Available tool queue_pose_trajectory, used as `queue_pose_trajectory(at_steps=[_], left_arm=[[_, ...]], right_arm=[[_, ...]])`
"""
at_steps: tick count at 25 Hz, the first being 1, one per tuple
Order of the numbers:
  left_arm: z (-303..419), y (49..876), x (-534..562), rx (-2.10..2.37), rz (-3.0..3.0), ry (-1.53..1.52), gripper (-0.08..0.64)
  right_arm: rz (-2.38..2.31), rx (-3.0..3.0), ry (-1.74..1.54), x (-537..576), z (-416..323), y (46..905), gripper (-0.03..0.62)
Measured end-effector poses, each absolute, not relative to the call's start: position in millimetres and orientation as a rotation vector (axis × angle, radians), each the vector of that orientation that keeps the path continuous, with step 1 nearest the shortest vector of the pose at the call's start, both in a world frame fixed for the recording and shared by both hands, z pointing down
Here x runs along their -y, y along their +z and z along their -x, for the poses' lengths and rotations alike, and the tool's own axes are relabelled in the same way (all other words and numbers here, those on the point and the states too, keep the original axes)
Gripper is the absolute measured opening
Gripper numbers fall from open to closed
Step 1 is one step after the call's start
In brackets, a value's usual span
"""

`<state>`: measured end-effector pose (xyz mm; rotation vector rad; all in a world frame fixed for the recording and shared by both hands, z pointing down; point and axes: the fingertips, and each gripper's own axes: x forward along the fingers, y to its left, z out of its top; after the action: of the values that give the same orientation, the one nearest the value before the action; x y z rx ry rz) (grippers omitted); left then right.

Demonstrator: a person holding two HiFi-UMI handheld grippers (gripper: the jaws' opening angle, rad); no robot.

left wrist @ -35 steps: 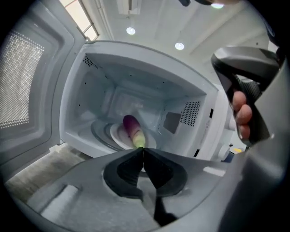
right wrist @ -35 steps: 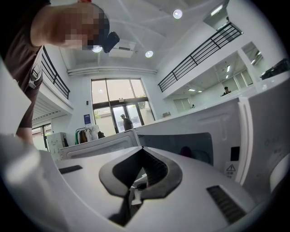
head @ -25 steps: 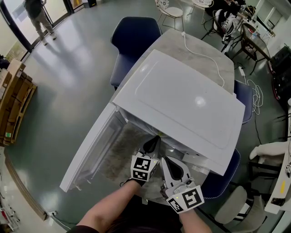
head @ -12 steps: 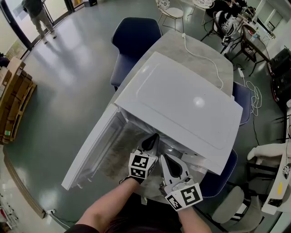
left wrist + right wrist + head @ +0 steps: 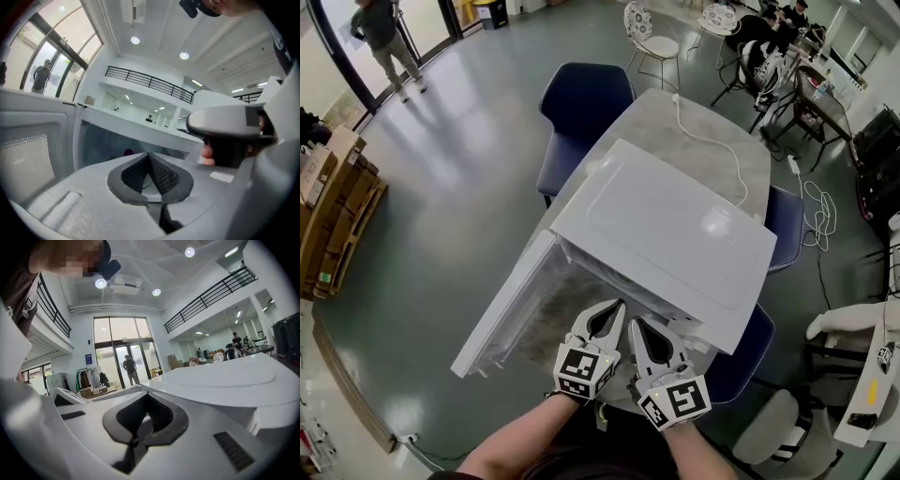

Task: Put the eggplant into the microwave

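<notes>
One eggplant (image 5: 127,152) inside microwave (image 5: 666,220), beyond empty left hand-held gripper (image 5: 149,155)

White microwave (image 5: 666,220); navy chair (image 5: 581,103); grey marbled table (image 5: 741,141).

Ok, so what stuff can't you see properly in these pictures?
- Head view: the inside of the microwave is mostly hidden under its own top.
- Left gripper view: a small purple blob inside the microwave peeks over the shut left claw. It is too small to say for sure that it is the eggplant.
- Right gripper view: the shut right claw and the microwave's top hide the inside.
</notes>
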<state>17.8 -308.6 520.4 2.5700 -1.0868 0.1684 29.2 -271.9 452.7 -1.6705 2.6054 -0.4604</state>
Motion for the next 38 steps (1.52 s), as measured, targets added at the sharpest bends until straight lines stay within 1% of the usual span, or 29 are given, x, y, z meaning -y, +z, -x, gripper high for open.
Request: queue_pose_trajectory(at_steps=[10, 16, 26, 38], left_arm=[[-8.0, 422.2, 276.1, 1.091, -2.619, 0.104, 0.009], [-8.2, 380.8, 269.0, 1.107, -2.650, 0.063, 0.009], [-20.5, 340.3, 263.7, 1.136, -2.674, -0.014, 0.009], [-20.9, 330.4, 267.0, 1.171, -2.670, -0.039, 0.009]], right_arm=[[1.657, -2.598, -0.354, 267.4, -31.2, 388.4, 0.000], [1.646, -2.588, -0.297, 264.5, -31.7, 354.5, 0.000], [1.616, -2.603, -0.197, 256.7, -43.3, 321.7, 0.000], [1.599, -2.620, -0.195, 260.5, -46.2, 318.7, 0.000]])
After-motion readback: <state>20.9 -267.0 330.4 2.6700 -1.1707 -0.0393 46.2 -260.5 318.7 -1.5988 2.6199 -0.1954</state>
